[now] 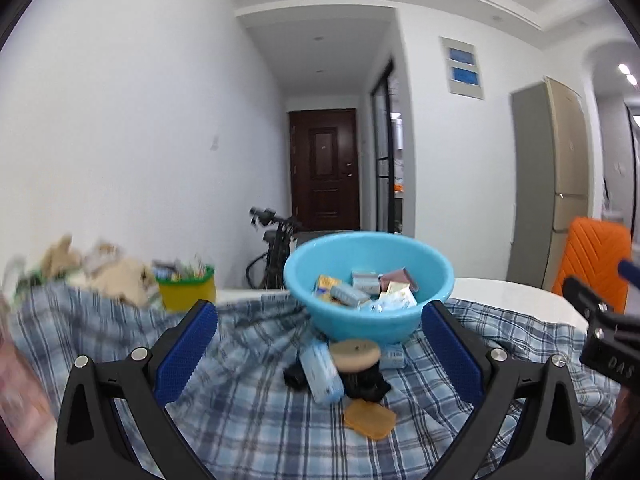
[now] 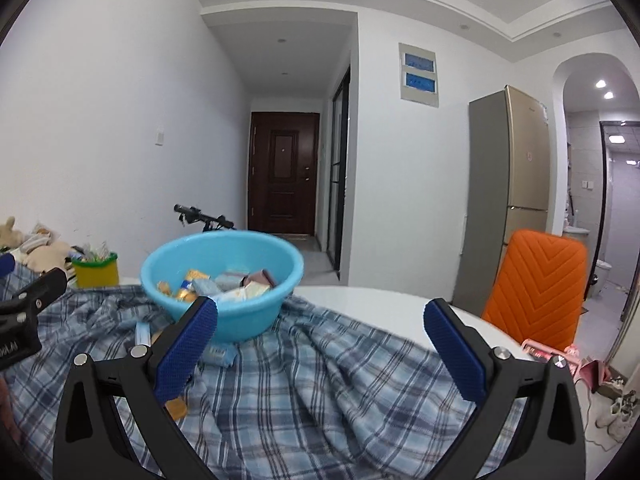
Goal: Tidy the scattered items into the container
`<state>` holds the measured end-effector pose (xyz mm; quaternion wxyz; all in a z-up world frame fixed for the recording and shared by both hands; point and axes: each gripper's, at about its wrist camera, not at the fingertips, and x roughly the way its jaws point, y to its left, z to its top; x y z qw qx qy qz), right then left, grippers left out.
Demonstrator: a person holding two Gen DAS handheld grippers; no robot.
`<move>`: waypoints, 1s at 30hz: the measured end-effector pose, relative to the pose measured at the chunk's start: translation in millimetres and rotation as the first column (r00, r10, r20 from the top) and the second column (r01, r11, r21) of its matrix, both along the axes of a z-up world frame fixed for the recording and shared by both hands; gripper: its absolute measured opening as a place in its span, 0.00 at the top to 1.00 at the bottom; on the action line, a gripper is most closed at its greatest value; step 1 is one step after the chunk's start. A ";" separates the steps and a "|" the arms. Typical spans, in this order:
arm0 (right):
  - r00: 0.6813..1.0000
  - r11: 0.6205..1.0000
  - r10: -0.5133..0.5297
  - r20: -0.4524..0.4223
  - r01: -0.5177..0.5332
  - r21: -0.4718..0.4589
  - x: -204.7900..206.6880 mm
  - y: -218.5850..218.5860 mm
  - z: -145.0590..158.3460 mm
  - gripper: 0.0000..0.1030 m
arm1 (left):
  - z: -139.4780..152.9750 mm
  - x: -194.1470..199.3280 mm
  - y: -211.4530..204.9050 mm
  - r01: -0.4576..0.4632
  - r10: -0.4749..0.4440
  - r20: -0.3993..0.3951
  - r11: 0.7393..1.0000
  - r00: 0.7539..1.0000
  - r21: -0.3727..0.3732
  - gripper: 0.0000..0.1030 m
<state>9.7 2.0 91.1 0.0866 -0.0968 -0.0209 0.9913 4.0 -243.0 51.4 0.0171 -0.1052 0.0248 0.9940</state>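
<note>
A light blue bowl (image 1: pixel 370 280) holding several small boxes sits on a blue plaid cloth (image 1: pixel 248 400). In front of it lie a pale blue box (image 1: pixel 322 370), a black spool with a tan top (image 1: pixel 358 364), a small box under the bowl's edge (image 1: pixel 392 356) and a flat orange piece (image 1: pixel 370 420). My left gripper (image 1: pixel 318 340) is open and empty, just short of these items. My right gripper (image 2: pixel 320 338) is open and empty over the cloth, right of the bowl (image 2: pixel 222 276). A pale blue box (image 2: pixel 218 354) lies by the bowl.
A yellow-green cup (image 1: pixel 186 288) of small items and plush toys (image 1: pixel 120 276) stand at the back left. The white table (image 2: pixel 380 304) extends right. An orange chair (image 2: pixel 536 288), a fridge (image 2: pixel 508 192) and a bicycle (image 1: pixel 276 240) stand beyond.
</note>
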 end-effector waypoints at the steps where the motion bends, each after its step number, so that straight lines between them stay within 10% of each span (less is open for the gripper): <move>1: 1.000 1.000 0.008 -0.017 -0.008 0.003 1.0 0.0 7.8 0.00 | 6.8 0.3 1.4 0.010 -0.010 -0.009 1.000 1.000 0.001 0.00; 22: 0.978 0.994 0.104 -0.181 -0.101 0.030 14.3 -10.8 108.1 0.00 | 124.0 5.7 5.6 0.136 -0.129 -0.106 0.989 0.986 0.062 0.00; 30: 0.986 0.989 0.146 -0.077 -0.146 0.007 1.0 -11.6 107.4 0.00 | 115.1 -32.1 0.6 0.123 -0.132 0.123 0.989 0.984 0.076 0.00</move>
